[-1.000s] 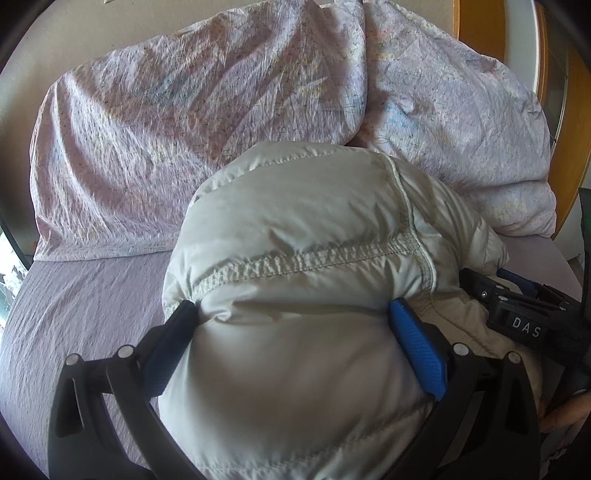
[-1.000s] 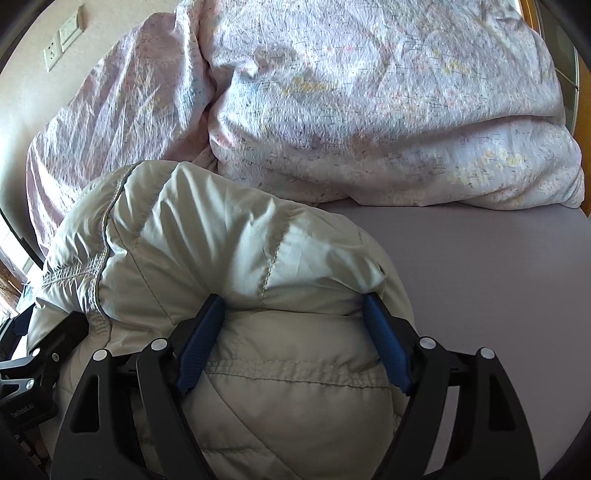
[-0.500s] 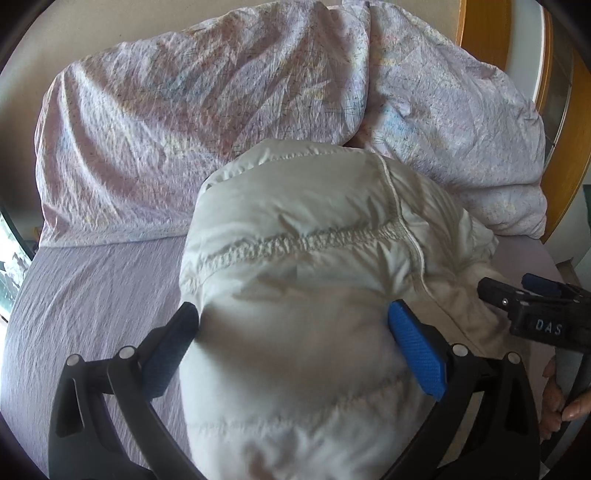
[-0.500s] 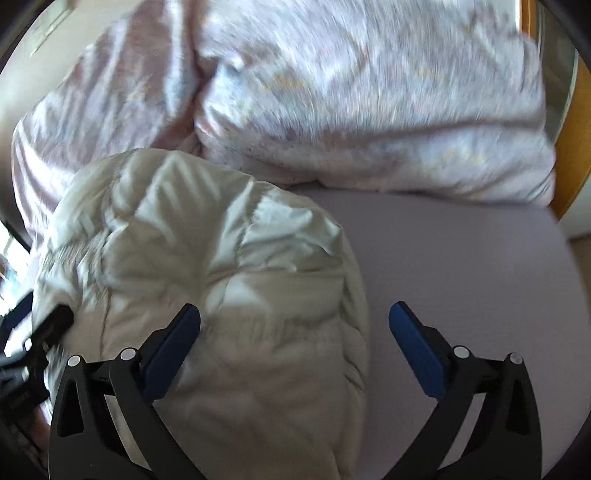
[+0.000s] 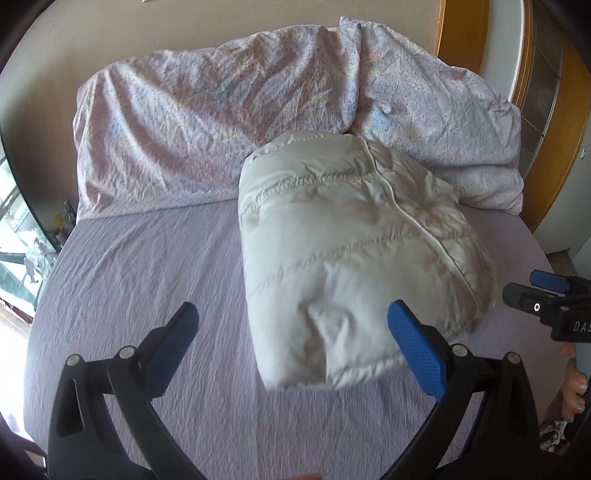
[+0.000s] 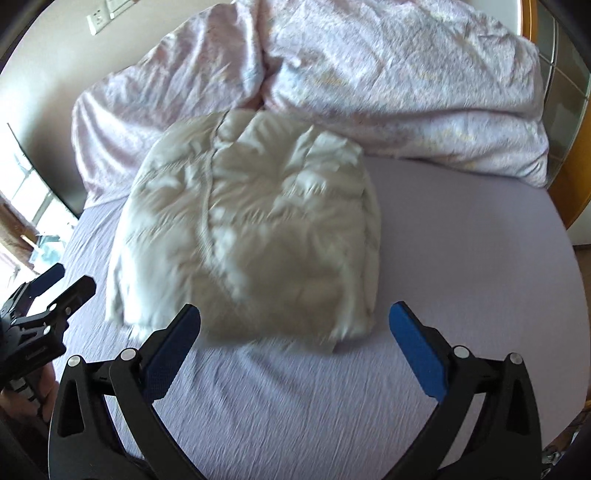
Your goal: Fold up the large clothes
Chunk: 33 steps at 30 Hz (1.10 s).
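Note:
A cream quilted down jacket [image 5: 351, 254] lies folded into a thick bundle on the lilac bed sheet [image 5: 129, 280], its far end against the duvet. In the left wrist view my left gripper [image 5: 291, 314] is open above the bundle's near left corner, apart from it. In the right wrist view the jacket [image 6: 251, 225] lies beyond my right gripper [image 6: 295, 314], which stands wide open with nothing between its blue pads. The right gripper [image 5: 550, 291] also shows at the right edge of the left wrist view, and the left gripper [image 6: 51, 288] at the left edge of the right one.
A crumpled pink-patterned duvet [image 5: 229, 122] is heaped along the head of the bed behind the jacket. A wooden frame [image 5: 465, 33] stands at the back right. A window [image 5: 14, 229] is at the left. Wall sockets [image 6: 98, 16] sit above the duvet.
Both grippers have let go of the jacket, opened and pulled back and up. The folded bundle now lies free on the sheet, farther from both cameras.

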Tool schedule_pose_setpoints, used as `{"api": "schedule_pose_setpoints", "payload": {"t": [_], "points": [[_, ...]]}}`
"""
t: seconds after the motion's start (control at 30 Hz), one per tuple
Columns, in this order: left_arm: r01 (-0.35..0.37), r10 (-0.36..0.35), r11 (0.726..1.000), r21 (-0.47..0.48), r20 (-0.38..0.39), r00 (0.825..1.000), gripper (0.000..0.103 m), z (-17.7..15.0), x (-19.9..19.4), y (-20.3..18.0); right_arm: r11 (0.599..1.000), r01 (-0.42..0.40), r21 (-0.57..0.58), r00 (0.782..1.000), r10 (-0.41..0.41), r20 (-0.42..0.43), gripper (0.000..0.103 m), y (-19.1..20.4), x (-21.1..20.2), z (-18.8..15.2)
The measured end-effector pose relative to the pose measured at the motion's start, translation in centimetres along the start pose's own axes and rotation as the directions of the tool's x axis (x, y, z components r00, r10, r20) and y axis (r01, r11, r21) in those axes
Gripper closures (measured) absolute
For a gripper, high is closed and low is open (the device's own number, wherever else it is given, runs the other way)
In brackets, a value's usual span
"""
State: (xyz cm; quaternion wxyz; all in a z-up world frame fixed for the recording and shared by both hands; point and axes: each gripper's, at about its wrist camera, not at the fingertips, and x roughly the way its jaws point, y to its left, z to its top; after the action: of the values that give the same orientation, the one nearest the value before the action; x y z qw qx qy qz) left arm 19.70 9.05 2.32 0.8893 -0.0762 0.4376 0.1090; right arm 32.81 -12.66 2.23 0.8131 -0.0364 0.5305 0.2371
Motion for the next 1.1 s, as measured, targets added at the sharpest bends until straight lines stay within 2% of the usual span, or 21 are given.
{"api": "schedule_pose_setpoints", "payload": {"t": [0.23, 0.5, 1.1], "points": [[0.014, -0.014, 1.0, -0.007, -0.032, 0.999, 0.002, -2.3, -2.0, -0.4, 0.999, -0.016, -0.028, 0.999, 0.015, -0.032, 0.001, 1.6, -1.4, -3.8], [0.054, -0.054, 0.999, 0.001, -0.058, 0.997, 0.002, -4.7, -3.7, -1.6, 0.999, -0.039, -0.015, 0.998, 0.038, -0.047, 0.001, 1.8, -2.5, -6.3], [0.101, -0.102, 0.995, -0.016, -0.066, 0.993, 0.002, -6.2, -4.5, -1.9, 0.998, -0.063, 0.017, 0.998, 0.064, -0.023, 0.001, 2.2, -3.3, -7.7]]}}
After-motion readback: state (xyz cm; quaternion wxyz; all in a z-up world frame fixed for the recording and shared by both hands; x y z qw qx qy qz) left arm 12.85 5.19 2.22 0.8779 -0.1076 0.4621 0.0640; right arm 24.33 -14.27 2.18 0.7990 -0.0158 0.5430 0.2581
